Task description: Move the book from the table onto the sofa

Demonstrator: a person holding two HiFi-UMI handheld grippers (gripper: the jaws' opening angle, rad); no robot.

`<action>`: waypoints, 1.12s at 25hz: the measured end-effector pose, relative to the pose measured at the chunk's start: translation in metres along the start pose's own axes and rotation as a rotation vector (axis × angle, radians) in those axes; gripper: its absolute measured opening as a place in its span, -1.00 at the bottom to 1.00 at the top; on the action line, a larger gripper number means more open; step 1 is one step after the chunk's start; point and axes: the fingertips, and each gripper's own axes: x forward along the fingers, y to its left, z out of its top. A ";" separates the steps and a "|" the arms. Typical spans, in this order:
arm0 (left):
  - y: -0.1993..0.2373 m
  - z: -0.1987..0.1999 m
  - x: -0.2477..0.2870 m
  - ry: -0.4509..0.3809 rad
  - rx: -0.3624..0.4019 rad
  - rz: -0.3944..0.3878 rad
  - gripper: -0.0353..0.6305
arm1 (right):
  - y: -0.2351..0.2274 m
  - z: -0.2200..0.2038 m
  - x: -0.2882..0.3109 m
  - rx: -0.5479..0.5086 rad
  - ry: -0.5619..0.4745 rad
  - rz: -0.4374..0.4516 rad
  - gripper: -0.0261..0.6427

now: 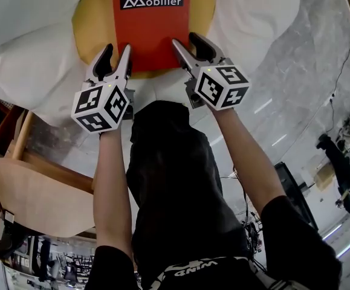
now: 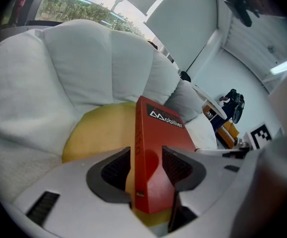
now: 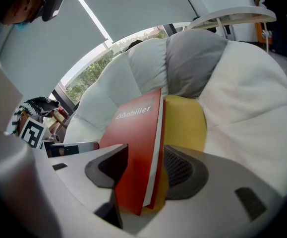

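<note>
You had the red book (image 1: 150, 32) on the white sofa (image 1: 29, 53), lying on the round yellow seat cushion (image 1: 93, 35), its near edge close to that cushion's front edge. No counter showed in any view, so the carry looked finished.

Your left hand-held gripper (image 1: 118, 48) stood with its jaws wide around the book's near left corner, at the spine. A strip of yellow showed between one pad and the spine. Your right hand-held gripper (image 1: 185, 40) straddled the near right corner in the same way, with a gap beside the page edges. Neither seemed to be clamping, though the far pad on each side was hard to read.

What was left, by my reckoning, was only to draw both hand-held grippers back off the corners without dragging the book toward the sofa's front edge.
</note>
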 end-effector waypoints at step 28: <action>-0.078 0.043 -0.101 0.048 -0.087 -0.016 -0.87 | 0.107 0.040 -0.081 -0.050 0.095 0.034 -0.92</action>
